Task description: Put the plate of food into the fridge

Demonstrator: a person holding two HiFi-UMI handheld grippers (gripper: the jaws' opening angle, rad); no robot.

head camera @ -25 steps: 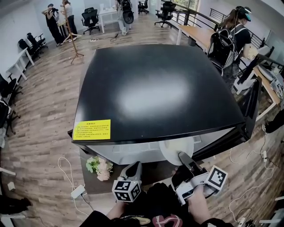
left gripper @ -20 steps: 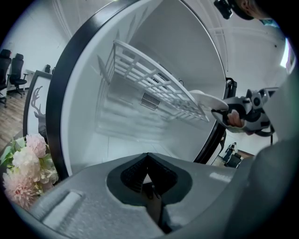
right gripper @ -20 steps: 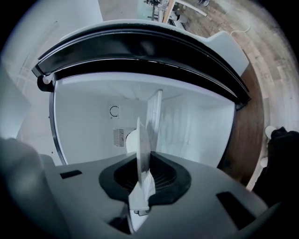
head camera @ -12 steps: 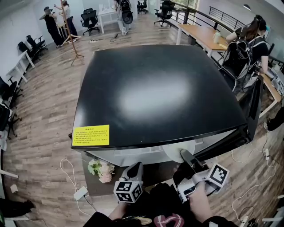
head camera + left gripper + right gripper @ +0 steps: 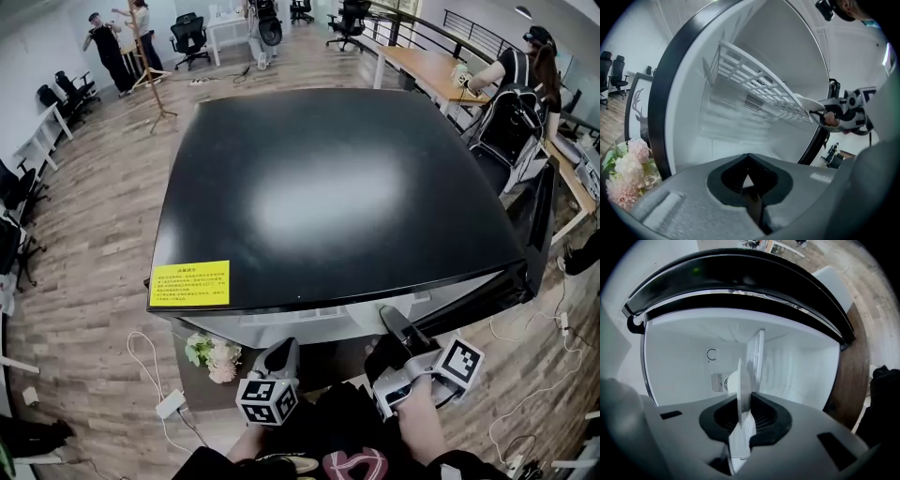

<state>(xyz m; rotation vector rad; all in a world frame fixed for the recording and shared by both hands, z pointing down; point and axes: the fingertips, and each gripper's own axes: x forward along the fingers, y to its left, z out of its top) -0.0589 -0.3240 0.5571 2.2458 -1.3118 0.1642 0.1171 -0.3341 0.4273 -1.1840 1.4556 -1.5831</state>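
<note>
Nearest the fridge (image 5: 337, 187) front:
- The left tool (image 5: 284, 349) is seen with its jaws closed together, nothing held.
- The right tool (image 5: 392, 323) is clamped on the rim of the plate (image 5: 742, 380).
- Flowers (image 5: 214, 356) and a white plug (image 5: 167, 405) are noted on the floor at the fridge's lower left.
- The fridge door (image 5: 536, 225) is swung open at its right.
- The plate is masked from the head view by the fridge's black top, which carries a yellow label (image 5: 189, 283).

The plate is shown edge-on, inside the fridge, only in the right gripper view. In the left gripper view it is placed at the front edge of the wire shelf (image 5: 754, 84); contact cannot be told.

A second ago the plate's white disc was seen outside the fridge front. Now it is covered.
</note>
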